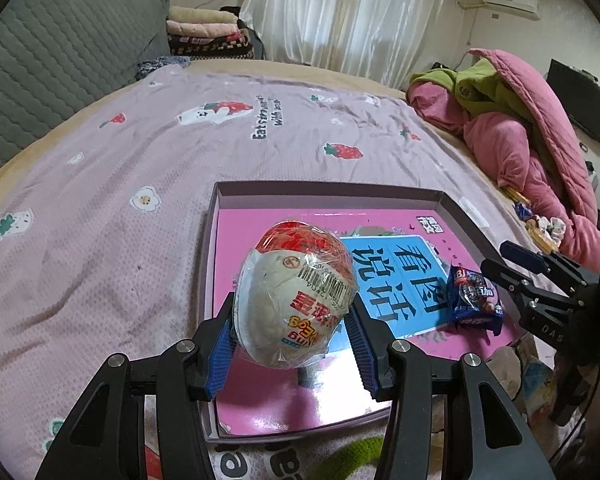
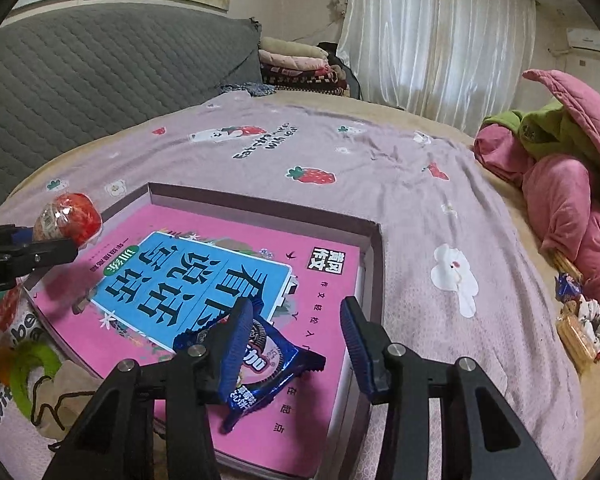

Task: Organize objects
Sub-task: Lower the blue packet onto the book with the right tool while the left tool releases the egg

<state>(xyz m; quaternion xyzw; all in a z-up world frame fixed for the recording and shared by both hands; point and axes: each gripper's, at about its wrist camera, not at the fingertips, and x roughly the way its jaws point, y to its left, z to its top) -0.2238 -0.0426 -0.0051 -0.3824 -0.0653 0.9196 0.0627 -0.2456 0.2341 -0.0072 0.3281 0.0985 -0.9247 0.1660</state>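
My left gripper [image 1: 294,320] is shut on a red and white wrapped toy egg [image 1: 296,296] and holds it above the left side of a shallow purple box [image 1: 216,216]. A pink book with a blue title panel [image 1: 396,276] lies in the box. A blue cookie packet [image 1: 476,300] lies on the book near its right edge. My right gripper [image 2: 296,332] is open just above the cookie packet [image 2: 268,364]; its fingers are apart and not closed on it. The egg also shows at the left of the right wrist view [image 2: 66,220].
The box sits on a lilac strawberry-print bed sheet [image 1: 120,200]. A heap of pink and green bedding [image 1: 532,136] lies at the right, with small snacks [image 2: 576,320] beside it. A green cord and a bag [image 2: 32,360] lie near the box's front left. A grey headboard [image 1: 40,60] stands behind.
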